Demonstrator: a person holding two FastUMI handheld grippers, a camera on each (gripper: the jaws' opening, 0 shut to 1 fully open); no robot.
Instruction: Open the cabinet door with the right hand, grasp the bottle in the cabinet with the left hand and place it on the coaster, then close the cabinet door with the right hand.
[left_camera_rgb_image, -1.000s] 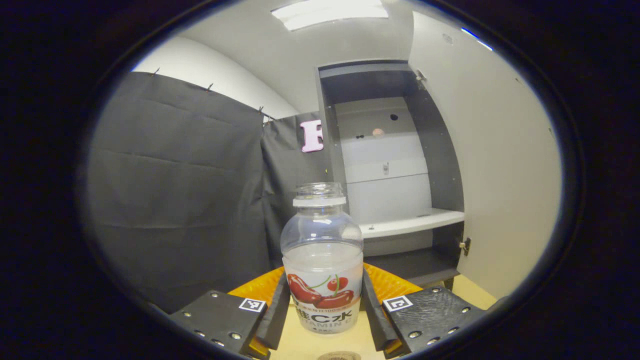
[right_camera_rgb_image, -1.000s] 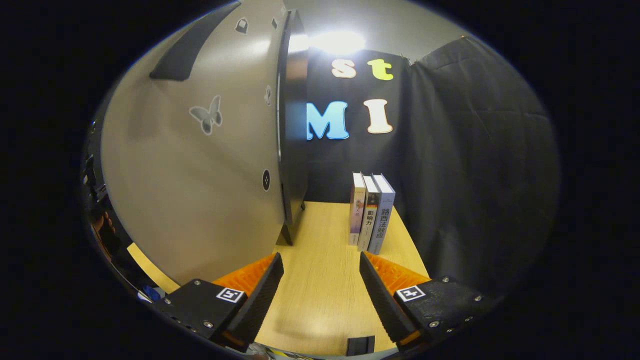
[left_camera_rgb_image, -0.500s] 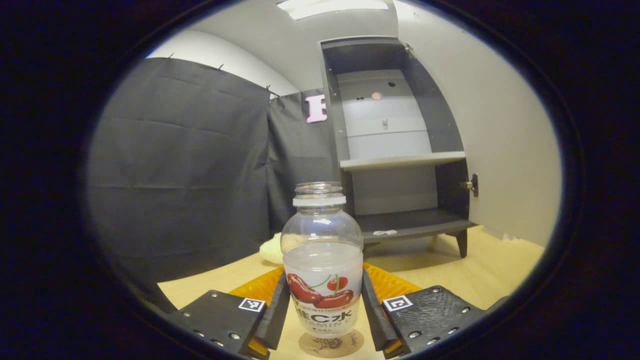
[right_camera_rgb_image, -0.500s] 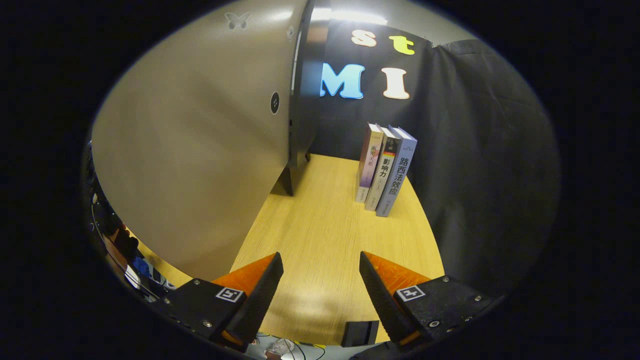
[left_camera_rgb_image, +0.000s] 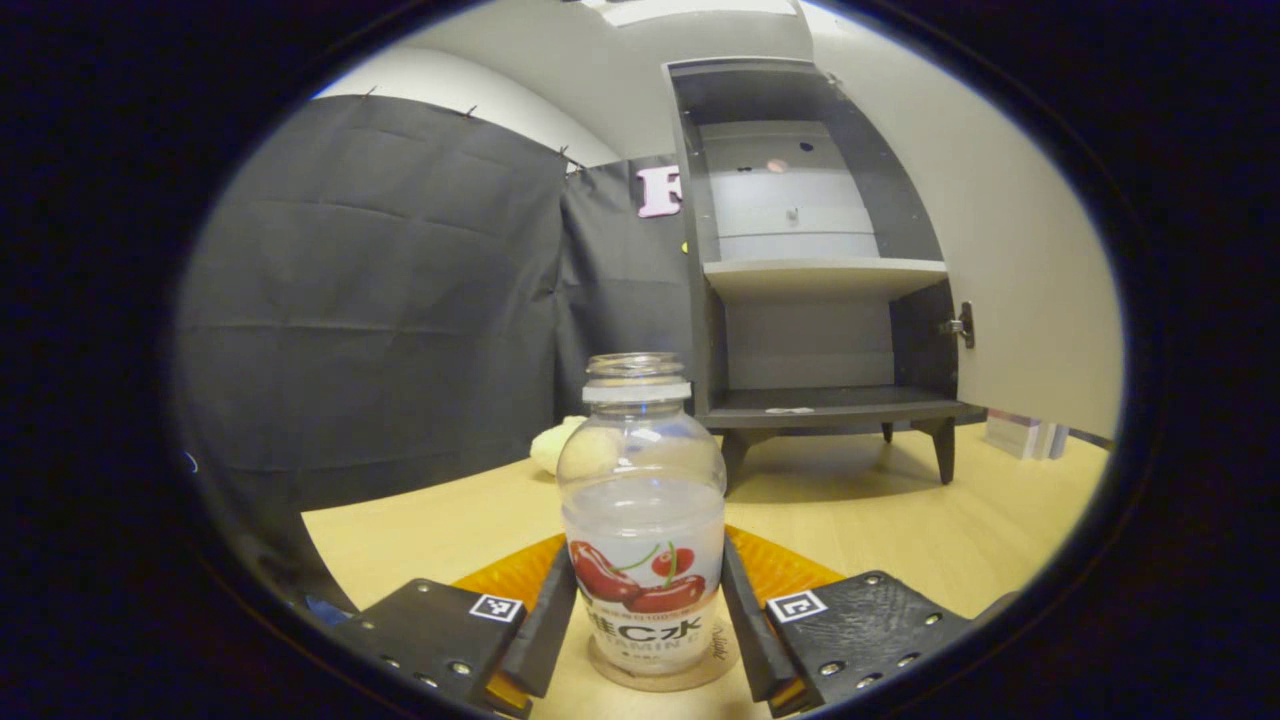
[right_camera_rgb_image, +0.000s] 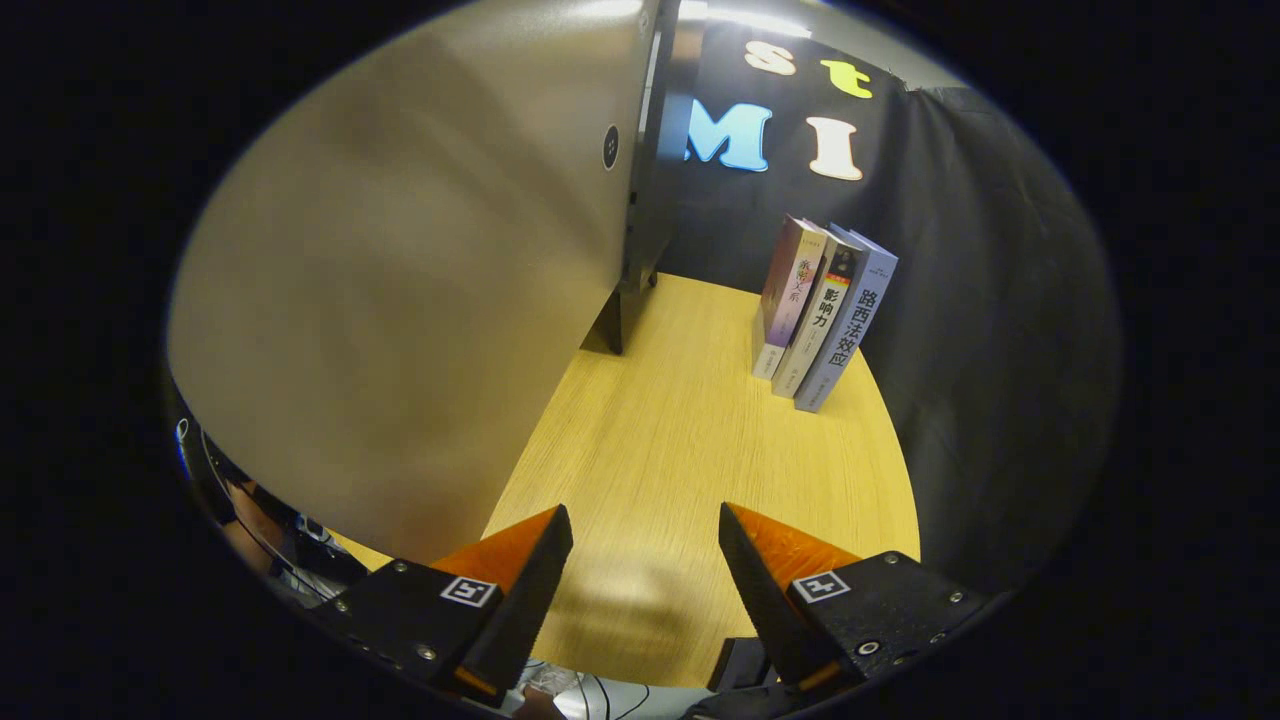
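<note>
The bottle (left_camera_rgb_image: 643, 520) has come down onto the coaster (left_camera_rgb_image: 722, 648), with the left tongs (left_camera_rgb_image: 645, 610) still squeezing it. The right tongs (right_camera_rgb_image: 645, 560) are open, holding nothing. Next, let go.

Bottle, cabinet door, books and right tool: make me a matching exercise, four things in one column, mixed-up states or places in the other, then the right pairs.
Things:
1. bottle
2. cabinet door
3. books
4. right tool

States or places:
A. swung open
B. standing on the table by the black cloth
C. open, holding nothing
D. between the left tool's fingers, over the coaster

Pairs: 1-D, 2-A, 3-B, 4-C
</note>
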